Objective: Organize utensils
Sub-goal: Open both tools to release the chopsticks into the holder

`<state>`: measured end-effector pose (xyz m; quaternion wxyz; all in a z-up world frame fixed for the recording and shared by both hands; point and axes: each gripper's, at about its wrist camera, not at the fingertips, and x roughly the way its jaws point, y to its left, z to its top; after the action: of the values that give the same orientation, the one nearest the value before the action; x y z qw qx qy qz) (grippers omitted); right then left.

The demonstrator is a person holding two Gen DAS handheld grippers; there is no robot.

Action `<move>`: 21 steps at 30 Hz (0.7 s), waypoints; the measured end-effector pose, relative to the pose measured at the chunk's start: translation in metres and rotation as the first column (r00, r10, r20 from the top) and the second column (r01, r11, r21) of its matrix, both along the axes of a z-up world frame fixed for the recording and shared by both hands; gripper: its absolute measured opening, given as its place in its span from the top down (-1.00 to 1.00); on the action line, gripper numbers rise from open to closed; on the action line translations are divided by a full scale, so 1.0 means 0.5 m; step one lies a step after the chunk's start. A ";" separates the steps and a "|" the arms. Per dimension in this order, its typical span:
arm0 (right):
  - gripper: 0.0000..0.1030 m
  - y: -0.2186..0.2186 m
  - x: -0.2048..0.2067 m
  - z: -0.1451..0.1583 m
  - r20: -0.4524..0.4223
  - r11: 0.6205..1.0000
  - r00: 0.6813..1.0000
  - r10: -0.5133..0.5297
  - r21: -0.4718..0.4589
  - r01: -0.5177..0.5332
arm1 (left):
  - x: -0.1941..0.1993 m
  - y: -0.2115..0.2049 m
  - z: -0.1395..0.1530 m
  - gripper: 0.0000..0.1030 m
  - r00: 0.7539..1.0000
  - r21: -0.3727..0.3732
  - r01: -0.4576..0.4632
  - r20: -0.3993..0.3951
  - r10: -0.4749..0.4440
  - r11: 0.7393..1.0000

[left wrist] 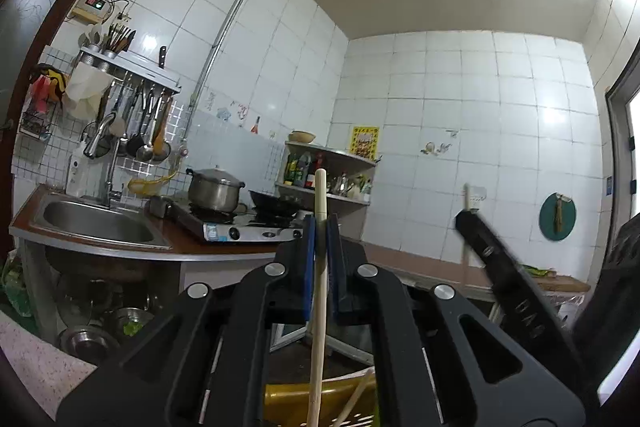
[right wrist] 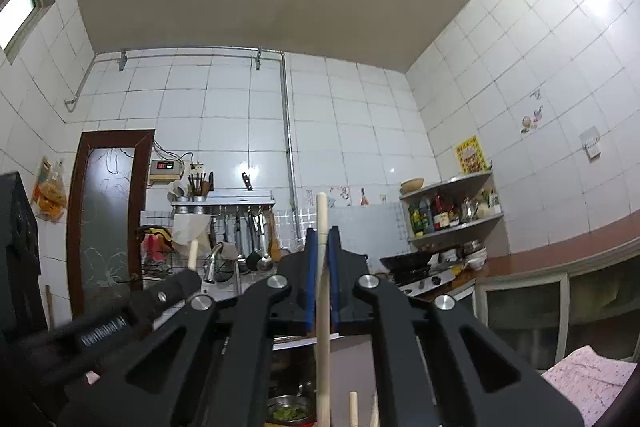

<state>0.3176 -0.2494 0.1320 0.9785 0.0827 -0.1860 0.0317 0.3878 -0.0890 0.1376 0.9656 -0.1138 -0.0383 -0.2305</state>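
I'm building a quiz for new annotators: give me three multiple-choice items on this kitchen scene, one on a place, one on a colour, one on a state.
1. Where does the lidded steel pot stand?
A. in the steel sink
B. on the gas stove
C. on the corner shelf

2. What colour is the round board hanging on the white tiled wall?
A. teal
B. red
C. yellow

3. How is the left gripper?
A. wide open, holding nothing
B. shut on a steel ladle
C. shut on a pale wooden stick

Key: 1 B, the pot sits on the gas stove right of the steel sink. 2 A, the board is teal. 3 C, the pale wooden stick is clamped between the blue pads.
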 end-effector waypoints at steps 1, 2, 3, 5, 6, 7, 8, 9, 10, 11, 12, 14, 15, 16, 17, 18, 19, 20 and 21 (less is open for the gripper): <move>0.88 0.002 0.000 -0.001 0.004 1.000 1.000 -0.001 -0.001 0.001 | 0.005 -0.001 -0.006 0.91 1.000 0.004 -0.003 -0.002 0.003 1.000; 0.88 0.003 0.001 -0.003 0.005 1.000 1.000 0.003 -0.001 -0.003 | 0.008 0.000 -0.011 0.91 1.000 0.005 -0.005 -0.005 0.005 1.000; 0.88 0.004 0.003 -0.005 -0.001 1.000 1.000 0.008 -0.006 -0.008 | 0.012 -0.001 -0.017 0.91 1.000 0.007 -0.003 -0.013 0.003 1.000; 0.88 0.005 0.010 -0.006 -0.012 1.000 1.000 0.012 -0.022 -0.013 | 0.015 -0.001 -0.028 0.91 1.000 0.012 0.005 -0.029 -0.005 1.000; 0.88 0.007 0.010 -0.008 -0.019 0.999 1.000 0.013 -0.030 -0.014 | 0.016 -0.003 -0.034 0.91 0.999 0.022 0.006 -0.035 -0.006 1.000; 0.88 0.006 0.008 -0.014 -0.023 0.999 1.000 0.018 -0.035 -0.019 | 0.016 -0.004 -0.041 0.91 0.999 0.028 0.007 -0.038 -0.006 1.000; 0.88 0.006 0.007 -0.018 -0.030 0.999 0.999 0.021 -0.041 -0.022 | 0.015 -0.005 -0.048 0.91 0.999 0.038 0.008 -0.043 -0.006 0.999; 0.89 0.005 0.008 -0.022 -0.038 0.999 0.999 0.024 -0.048 -0.026 | 0.014 -0.006 -0.055 0.91 0.999 0.045 0.009 -0.051 -0.007 0.999; 0.89 0.005 0.006 -0.030 -0.049 0.998 0.998 0.025 -0.057 -0.028 | 0.014 -0.005 -0.059 0.91 0.998 0.048 0.013 -0.059 -0.010 0.999; 0.89 0.005 0.005 -0.036 -0.056 0.998 0.998 0.025 -0.062 -0.028 | 0.015 -0.004 -0.067 0.91 0.997 0.053 0.016 -0.071 -0.012 0.998; 0.88 0.003 0.004 -0.042 -0.064 0.998 0.998 0.025 -0.062 -0.029 | 0.014 -0.004 -0.074 0.91 0.997 0.060 0.018 -0.080 -0.014 0.998; 0.88 -0.003 0.000 -0.059 -0.087 0.998 0.996 0.023 -0.063 -0.028 | 0.006 -0.002 -0.082 0.91 0.997 0.074 0.009 -0.076 -0.004 0.997; 0.88 -0.006 0.000 -0.068 -0.102 0.998 0.995 0.021 -0.061 -0.028 | 0.001 0.001 -0.084 0.91 0.997 0.080 0.010 -0.077 -0.004 0.997; 0.88 -0.009 0.002 -0.075 -0.118 0.998 0.993 0.021 -0.060 -0.028 | -0.003 0.003 -0.086 0.91 0.997 0.084 0.010 -0.079 -0.003 0.996; 0.88 -0.010 0.003 -0.080 -0.130 0.998 0.991 0.021 -0.060 -0.029 | -0.008 0.006 -0.087 0.91 0.997 0.087 0.009 -0.081 -0.002 0.996; 0.87 -0.012 0.003 -0.087 -0.150 0.998 0.988 0.024 -0.059 -0.034 | -0.012 0.007 -0.089 0.91 0.997 0.091 0.010 -0.084 -0.002 0.996; 0.87 -0.012 0.003 -0.094 -0.160 0.998 0.987 0.026 -0.059 -0.035 | -0.015 0.007 -0.090 0.90 0.996 0.096 0.009 -0.086 -0.001 0.995; 0.87 -0.009 0.002 -0.099 -0.174 0.997 0.984 0.025 -0.063 -0.037 | -0.022 0.008 -0.091 0.90 0.996 0.103 0.005 -0.089 0.004 0.995; 0.87 -0.007 0.000 -0.103 -0.192 0.997 0.981 0.024 -0.071 -0.039 | -0.024 0.009 -0.091 0.90 0.996 0.109 0.001 -0.094 0.009 0.994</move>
<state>0.3177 -0.2528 0.0806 0.9936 0.0517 -0.0889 0.0459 0.3756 -0.0844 0.0921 0.9715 -0.0719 0.0198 -0.2248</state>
